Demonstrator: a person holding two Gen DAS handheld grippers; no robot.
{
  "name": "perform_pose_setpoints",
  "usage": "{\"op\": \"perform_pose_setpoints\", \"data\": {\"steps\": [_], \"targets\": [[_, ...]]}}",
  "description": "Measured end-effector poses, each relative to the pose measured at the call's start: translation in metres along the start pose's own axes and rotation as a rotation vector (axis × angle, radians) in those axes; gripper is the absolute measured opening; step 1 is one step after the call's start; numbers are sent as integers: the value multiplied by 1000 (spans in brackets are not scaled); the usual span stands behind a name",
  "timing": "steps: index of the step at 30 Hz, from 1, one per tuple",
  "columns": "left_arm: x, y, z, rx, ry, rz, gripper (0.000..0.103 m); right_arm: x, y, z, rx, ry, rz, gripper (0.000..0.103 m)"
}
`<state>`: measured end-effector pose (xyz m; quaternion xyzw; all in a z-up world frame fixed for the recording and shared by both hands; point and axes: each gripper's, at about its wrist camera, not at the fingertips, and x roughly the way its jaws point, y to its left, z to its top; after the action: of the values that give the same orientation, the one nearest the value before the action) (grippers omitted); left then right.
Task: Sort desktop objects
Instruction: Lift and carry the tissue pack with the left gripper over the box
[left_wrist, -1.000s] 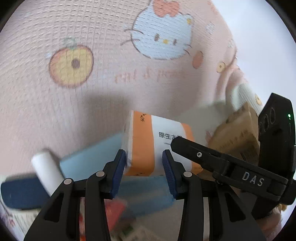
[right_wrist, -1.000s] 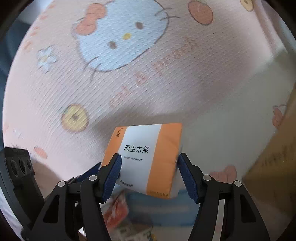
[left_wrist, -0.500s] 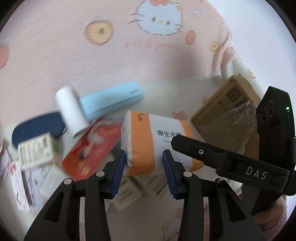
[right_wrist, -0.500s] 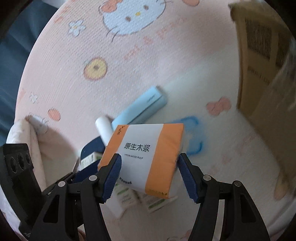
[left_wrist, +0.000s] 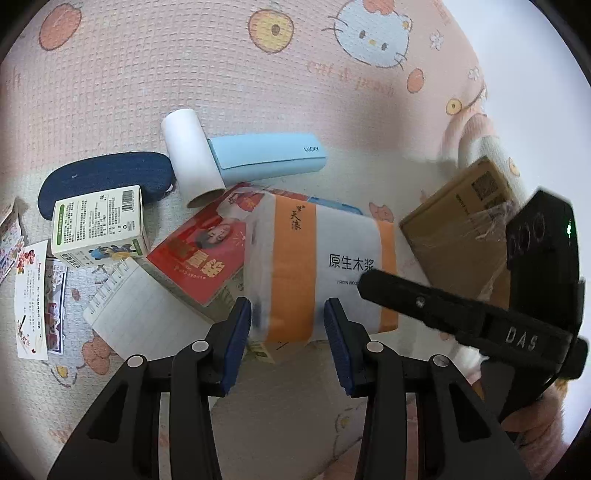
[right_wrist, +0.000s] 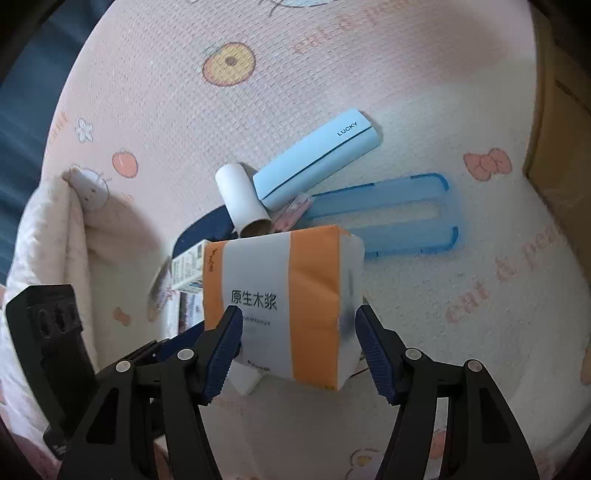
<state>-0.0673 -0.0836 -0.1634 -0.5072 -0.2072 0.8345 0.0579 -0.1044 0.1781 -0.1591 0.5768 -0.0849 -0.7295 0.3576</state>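
Left gripper (left_wrist: 288, 328): it pinches one end of the tissue pack (left_wrist: 317, 269) between its blue pads.
Right gripper (right_wrist: 297, 341): it squeezes the other end of the same pack (right_wrist: 284, 291), one blue pad on each side.
Tissue pack: soft, white with orange bands and black writing. It is held up in the air by both grippers, above the things on the blanket.
Blanket (left_wrist: 147, 92): pink and bumpy, with a white cat face and orange fruit pictures. Everything lies on it.
Light blue case (left_wrist: 269, 155): long, with "LUCKY" on it. It lies far behind the pack.
White roll (left_wrist: 192, 162): a paper roll with a brown core, just beside the left end of the light blue case, touching it.
Dark blue pouch (left_wrist: 107, 181): left of the white roll, partly under it.
Green and white box (left_wrist: 98, 225): small, near the dark blue pouch, on its near side.
Red booklet (left_wrist: 207, 251): flat, just left of the pack and partly under it.
Lined notepad (left_wrist: 144, 314): white with a spiral edge, near the red booklet, on the near left.
Sticker sheets (left_wrist: 31, 299): flat papers at the far left edge.
Cardboard box (left_wrist: 461, 229): brown, with clear tape, to the right of the pack.
Blue plastic frame (right_wrist: 402, 214): flat on the blanket, behind the pack and to the right.
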Motion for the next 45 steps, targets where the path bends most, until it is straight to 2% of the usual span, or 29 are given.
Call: {"op": "perform_pose_setpoints", "data": {"steps": [5, 12, 17, 20, 27, 31, 35, 41, 45], "targets": [[-2, 6, 6, -64, 5, -20, 46, -3, 1, -4, 5, 8, -18, 62], [3, 1, 10, -70, 9, -25, 46, 1, -3, -3, 17, 15, -25, 62], [10, 2, 14, -98, 23, -41, 46, 0, -7, 4, 46, -1, 1, 62], [11, 3, 15, -113, 9, -31, 46, 0, -7, 9, 46, -22, -1, 48], [3, -13, 31, -56, -27, -5, 42, -8, -10, 14, 56, -33, 40, 46], [-8, -41, 51, 16, -69, -8, 42, -34, 5, 25, -23, -102, -12, 46], [-22, -81, 75, 90, -122, -65, 42, -78, 10, 40, -61, -212, -66, 46], [-37, -171, 109, 288, -205, -141, 42, -162, -9, 59, 8, -373, -102, 46], [-26, -236, 128, 401, -200, -206, 42, -212, -30, 68, 47, -463, -170, 46]]}}
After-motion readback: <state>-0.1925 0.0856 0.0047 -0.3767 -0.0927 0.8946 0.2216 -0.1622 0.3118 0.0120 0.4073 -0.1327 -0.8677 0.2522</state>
